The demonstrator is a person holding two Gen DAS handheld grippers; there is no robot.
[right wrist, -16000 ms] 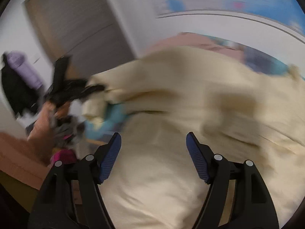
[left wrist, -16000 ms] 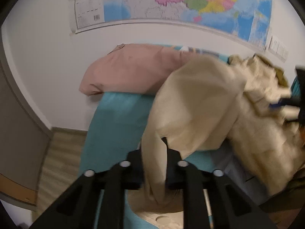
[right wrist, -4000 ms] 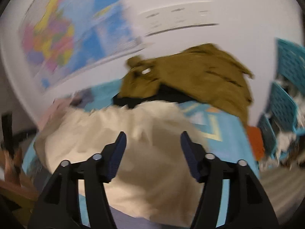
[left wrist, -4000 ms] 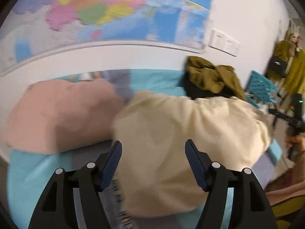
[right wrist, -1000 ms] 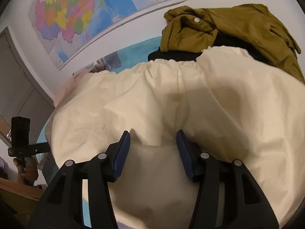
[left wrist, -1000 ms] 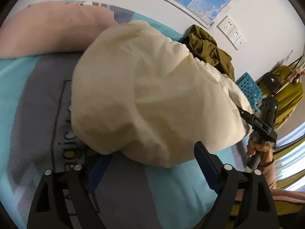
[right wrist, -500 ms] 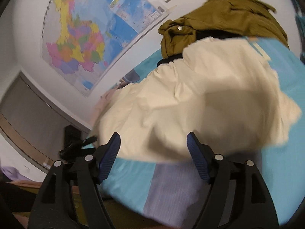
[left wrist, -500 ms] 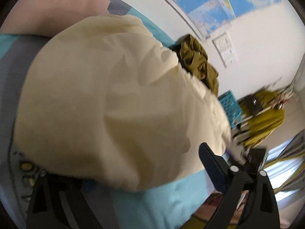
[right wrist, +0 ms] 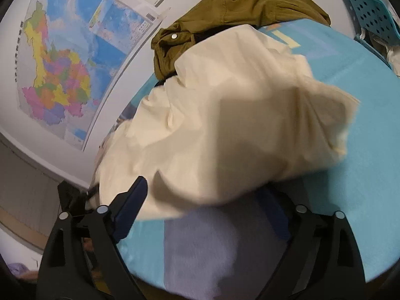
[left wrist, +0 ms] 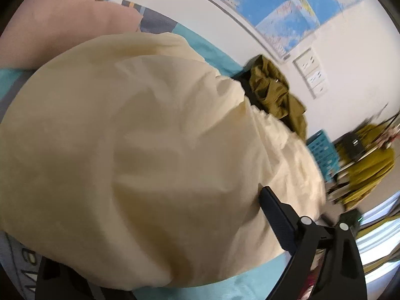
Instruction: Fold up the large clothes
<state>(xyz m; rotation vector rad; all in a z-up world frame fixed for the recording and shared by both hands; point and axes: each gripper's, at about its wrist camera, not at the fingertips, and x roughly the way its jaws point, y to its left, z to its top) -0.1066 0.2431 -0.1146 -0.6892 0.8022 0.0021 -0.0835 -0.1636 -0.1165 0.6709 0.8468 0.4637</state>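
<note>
A large cream garment lies bunched on the blue and grey bed cover; it also shows in the right wrist view. My left gripper is open at the garment's near edge, with its left finger hidden under the cloth and its right finger beside it. My right gripper is open at the garment's near edge. Its jaws stand wide, with the cloth edge draped between them and over the right finger's tip.
An olive-green garment lies on dark cloth at the back by the wall. A pink pillow lies at the bed's far left. A blue perforated basket and a rack with yellow clothes stand beyond the bed. A map hangs on the wall.
Both grippers have shifted along the garment's near edge and both views have tilted. The cream cloth now covers my left gripper's left finger. Both stay open.
</note>
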